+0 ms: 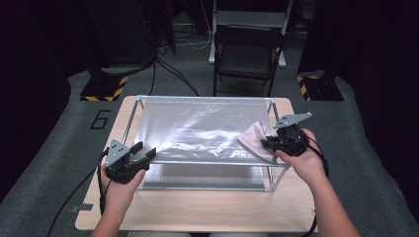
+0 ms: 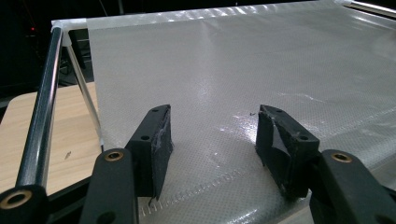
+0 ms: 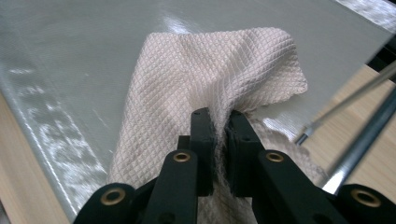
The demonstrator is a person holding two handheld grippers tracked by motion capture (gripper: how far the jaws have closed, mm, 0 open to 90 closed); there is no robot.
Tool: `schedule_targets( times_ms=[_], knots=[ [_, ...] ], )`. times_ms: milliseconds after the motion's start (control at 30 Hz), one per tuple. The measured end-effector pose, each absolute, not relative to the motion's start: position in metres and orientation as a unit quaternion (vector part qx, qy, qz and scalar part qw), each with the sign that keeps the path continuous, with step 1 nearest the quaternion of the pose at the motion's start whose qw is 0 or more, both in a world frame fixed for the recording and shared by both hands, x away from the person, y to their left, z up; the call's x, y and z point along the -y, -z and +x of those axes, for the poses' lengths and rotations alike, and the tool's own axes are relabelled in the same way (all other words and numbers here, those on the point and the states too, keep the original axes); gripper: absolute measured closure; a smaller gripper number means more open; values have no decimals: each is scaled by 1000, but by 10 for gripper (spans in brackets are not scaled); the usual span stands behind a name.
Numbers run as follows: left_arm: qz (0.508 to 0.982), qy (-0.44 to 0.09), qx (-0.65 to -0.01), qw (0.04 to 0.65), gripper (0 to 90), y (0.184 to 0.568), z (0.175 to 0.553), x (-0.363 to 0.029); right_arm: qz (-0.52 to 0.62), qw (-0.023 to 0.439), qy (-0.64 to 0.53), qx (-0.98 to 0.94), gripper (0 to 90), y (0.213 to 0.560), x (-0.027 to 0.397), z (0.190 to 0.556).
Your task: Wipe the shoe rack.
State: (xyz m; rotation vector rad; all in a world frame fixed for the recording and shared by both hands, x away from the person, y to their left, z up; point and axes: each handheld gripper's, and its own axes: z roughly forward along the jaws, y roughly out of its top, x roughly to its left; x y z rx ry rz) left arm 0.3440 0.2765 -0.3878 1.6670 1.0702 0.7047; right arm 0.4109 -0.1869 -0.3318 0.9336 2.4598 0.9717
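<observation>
A pale pink, waffle-textured cloth lay on the near right part of a shiny, translucent plastic sheet that was stretched over a thin metal-tube frame standing on a light wooden table. The right hand-held gripper had its jaws pinched nearly together on a bunched fold of that cloth, so the fabric rose into the jaws in a ridge while the rest of it spread flat over the sheet. That grip looked suited to wiping: with the cloth gathered at one point, most of its surface could drag across the plastic, and the jaws themselves stayed off the film.

The left hand-held gripper rested at the near left corner of the frame with its jaws standing well apart and nothing between them. In the left gripper view, the sheet's dotted surface lay under the gap and the frame's dark tube ran along the side. Held there, it seemed placed to steady the frame or the film's edge against the pull of the wiping hand, though whether its jaws touched the sheet could not be told.

The sheet showed bright streaks and ripples across its middle, which suggested the film was slack enough to shift under pressure, so light strokes would be wise.
</observation>
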Motion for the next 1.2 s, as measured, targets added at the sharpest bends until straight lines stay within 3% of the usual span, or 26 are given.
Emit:
schedule_targets(
  times_ms=[233,600,833,933,1067,1200],
  knots=[
    [689,-292,-442,495,452,388,344,-276,333,169,-347,-860,829,334,190,408],
    [687,-297,-443,494,452,388,344,-275,279,148,-366,-876,826,334,153,394],
    [687,-297,-443,494,452,388,344,-275,294,141,-386,-863,648,334,156,391],
    [686,-296,-444,494,452,388,344,-275,296,160,-389,-857,555,331,155,386],
    [687,-297,-443,494,452,388,344,-275,301,179,-406,-844,515,325,156,384],
    [687,-296,-444,494,452,388,344,-275,292,157,-419,-845,473,324,153,382]
  ],
)
